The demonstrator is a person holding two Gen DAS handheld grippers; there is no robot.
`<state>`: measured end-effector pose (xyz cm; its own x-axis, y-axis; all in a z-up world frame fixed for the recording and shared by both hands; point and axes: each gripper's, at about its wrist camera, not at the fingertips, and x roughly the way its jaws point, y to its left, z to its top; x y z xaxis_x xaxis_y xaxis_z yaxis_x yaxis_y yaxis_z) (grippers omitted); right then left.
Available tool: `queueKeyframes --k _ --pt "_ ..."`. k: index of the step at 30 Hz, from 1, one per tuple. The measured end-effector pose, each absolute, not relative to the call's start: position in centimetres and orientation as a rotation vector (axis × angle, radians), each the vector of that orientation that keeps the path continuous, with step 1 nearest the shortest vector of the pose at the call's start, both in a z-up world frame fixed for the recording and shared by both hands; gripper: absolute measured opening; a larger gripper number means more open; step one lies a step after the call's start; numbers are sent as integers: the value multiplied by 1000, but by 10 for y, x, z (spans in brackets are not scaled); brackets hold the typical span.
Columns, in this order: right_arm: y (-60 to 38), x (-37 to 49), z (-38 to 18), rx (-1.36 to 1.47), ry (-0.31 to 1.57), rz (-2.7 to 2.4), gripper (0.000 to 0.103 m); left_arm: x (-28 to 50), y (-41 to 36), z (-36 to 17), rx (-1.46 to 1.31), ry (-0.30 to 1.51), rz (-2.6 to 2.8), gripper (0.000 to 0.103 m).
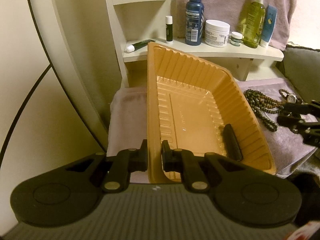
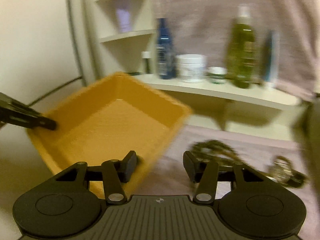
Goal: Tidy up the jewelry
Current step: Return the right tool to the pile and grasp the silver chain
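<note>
My left gripper (image 1: 154,156) is shut on the near left wall of an orange plastic tray (image 1: 200,108), which is tilted and lifted at that side. A small black stick-like item (image 1: 232,142) lies inside the tray near its front right corner. Dark beaded necklaces (image 1: 258,106) and a wristwatch (image 1: 291,98) lie on the mauve cloth to the tray's right. My right gripper (image 2: 158,166) is open and empty, low over the cloth between the tray (image 2: 112,124) and the beads (image 2: 214,150); it also shows in the left wrist view (image 1: 296,118). The right wrist view is blurred.
A white shelf (image 1: 210,50) behind the tray holds a blue bottle (image 1: 194,18), white jar (image 1: 217,33), green bottle (image 1: 253,22), lip balm (image 1: 169,29) and a tube (image 1: 140,45). A round mirror edge (image 1: 50,60) stands at left. A grey cushion (image 1: 304,66) is at right.
</note>
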<state>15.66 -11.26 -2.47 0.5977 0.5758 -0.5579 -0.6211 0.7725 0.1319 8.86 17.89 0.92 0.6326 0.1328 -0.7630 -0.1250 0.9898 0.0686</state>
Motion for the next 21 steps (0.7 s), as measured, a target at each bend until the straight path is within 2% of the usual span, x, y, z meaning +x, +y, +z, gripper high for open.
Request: queueKeyframes --k 9,21 --pt "-174 157 -48 -91 670 488 52 89 178 10 8 873 153 11" --pt "-184 165 -68 -57 701 467 52 89 178 10 15 877 158 11"
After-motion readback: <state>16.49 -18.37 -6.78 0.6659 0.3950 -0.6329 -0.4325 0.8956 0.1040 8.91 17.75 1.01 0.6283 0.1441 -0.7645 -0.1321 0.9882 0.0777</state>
